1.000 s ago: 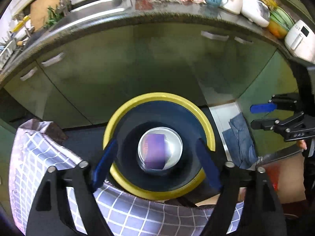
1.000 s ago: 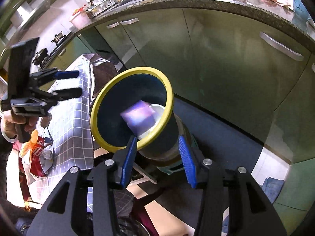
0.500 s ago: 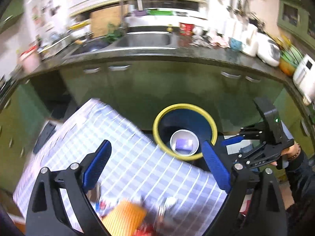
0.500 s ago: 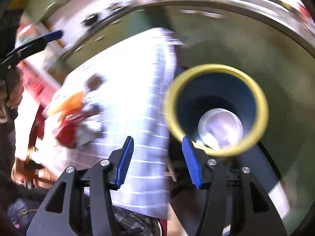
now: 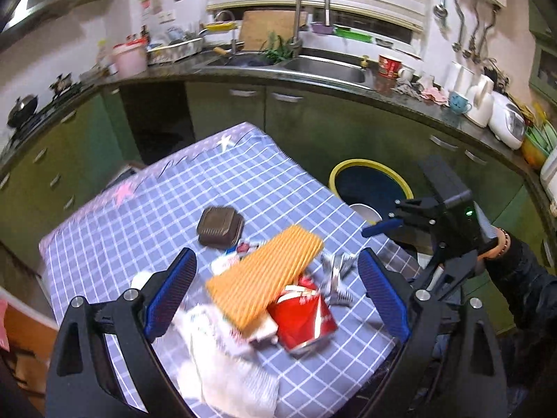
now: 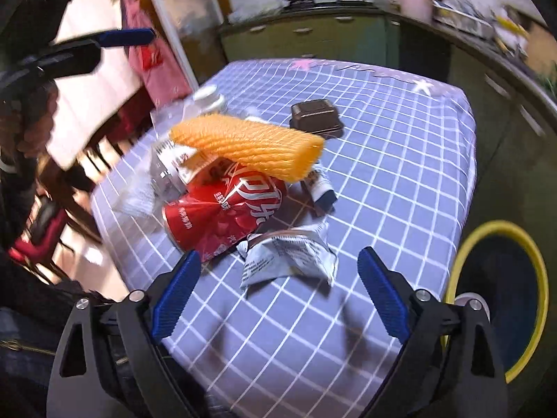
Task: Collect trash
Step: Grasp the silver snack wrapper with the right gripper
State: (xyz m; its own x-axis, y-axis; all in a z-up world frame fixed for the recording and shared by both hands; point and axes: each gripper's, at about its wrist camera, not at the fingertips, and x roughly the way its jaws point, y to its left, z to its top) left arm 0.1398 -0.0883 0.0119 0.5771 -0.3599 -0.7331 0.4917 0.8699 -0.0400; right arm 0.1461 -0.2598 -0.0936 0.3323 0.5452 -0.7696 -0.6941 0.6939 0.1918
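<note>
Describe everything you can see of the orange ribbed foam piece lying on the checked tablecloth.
The orange foam piece is a long, flat, roughly rectangular net of soft-looking foam with fine ridges running along it. It lies tilted on top of the trash pile, resting on the crushed red can and white wrappers, its far end raised above the checked tablecloth. A small brown tray sits apart behind it. No claw touches it.
</note>
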